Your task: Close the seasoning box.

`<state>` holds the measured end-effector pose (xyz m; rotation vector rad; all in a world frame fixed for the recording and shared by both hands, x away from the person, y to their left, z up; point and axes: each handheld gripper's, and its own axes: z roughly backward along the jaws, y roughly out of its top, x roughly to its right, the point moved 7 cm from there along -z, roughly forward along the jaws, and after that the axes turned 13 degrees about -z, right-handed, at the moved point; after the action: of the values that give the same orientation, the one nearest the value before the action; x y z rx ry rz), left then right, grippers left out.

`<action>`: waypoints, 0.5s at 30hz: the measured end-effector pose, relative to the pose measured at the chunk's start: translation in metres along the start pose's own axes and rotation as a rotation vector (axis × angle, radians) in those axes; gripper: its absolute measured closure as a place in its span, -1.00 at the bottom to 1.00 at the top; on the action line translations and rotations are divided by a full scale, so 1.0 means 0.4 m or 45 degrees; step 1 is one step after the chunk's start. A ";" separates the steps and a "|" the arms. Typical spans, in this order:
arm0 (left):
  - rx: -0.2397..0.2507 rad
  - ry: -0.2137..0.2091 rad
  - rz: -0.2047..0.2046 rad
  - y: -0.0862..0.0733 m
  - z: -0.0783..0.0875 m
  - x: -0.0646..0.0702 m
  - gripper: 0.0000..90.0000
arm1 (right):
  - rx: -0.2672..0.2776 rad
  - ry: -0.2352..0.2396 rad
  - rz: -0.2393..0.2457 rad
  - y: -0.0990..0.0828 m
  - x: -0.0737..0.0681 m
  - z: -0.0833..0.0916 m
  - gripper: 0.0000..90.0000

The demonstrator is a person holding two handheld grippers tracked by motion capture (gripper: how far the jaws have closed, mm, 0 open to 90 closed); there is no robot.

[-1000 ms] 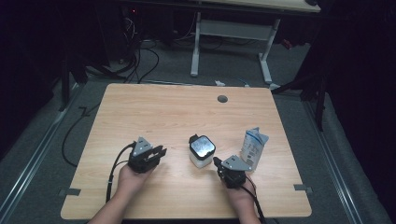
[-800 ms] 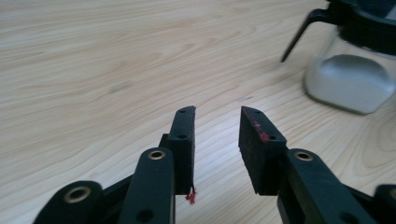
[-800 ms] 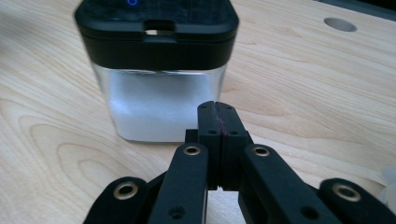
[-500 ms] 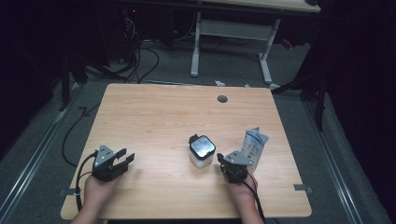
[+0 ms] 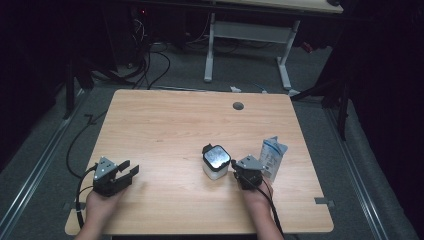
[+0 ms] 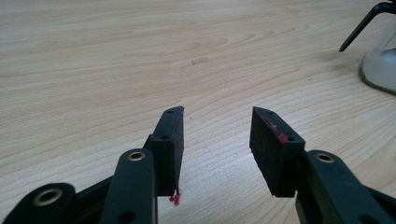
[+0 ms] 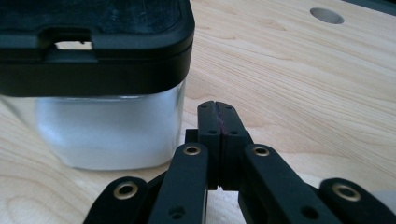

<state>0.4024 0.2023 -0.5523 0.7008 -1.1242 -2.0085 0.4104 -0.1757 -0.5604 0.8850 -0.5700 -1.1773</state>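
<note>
Container [image 5: 216, 162]: a square, clear-walled jar with a black lid, holding a white substance in its lower part. It stands upright on the table [image 5: 175, 130], near the front edge and a little right of centre.

Right tool [image 5: 248, 175]: clenched. In the right gripper view its two black pads [image 7: 218, 122] meet face to face with nothing between them. The right tool [image 7: 217, 109] sits low over the table, just beside the container [image 7: 102, 79], which stands to the left of the jaws in that view. Whether the jaws touch the clear wall cannot be told. A white and blue pouch [image 5: 272, 156] stands upright just beyond the right tool, on the side away from the container.

Left tool [image 5: 114, 175]: released. Its jaws have just been opening, and nothing lies between them. In the left gripper view the left tool [image 6: 217, 128] shows both pads [image 6: 172, 135] standing apart over bare wood, tips pointing across the table. The container's rounded base [image 6: 380, 70] appears at the right edge of that view, well apart from the jaws. In the high view the left tool rests near the front left corner of the table, with a hand [image 5: 100, 207] behind it and a black cable [image 5: 80, 192] trailing off the edge.

Table: light wood, with a round cable hole [image 5: 238, 106] near the far edge.
</note>
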 end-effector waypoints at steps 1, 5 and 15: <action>-0.003 0.000 -0.002 -0.001 0.000 0.000 0.22 | -0.002 0.002 -0.007 0.000 -0.002 -0.004 1.00; 0.000 0.002 0.002 -0.003 0.002 -0.001 0.22 | -0.003 -0.003 0.006 0.005 -0.009 -0.013 1.00; 0.000 0.002 0.010 -0.005 0.004 -0.003 0.22 | -0.004 0.016 0.008 0.000 -0.018 -0.006 1.00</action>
<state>0.4014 0.2048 -0.5534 0.6969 -1.1242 -2.0013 0.4102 -0.1682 -0.5614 0.8866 -0.5598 -1.1656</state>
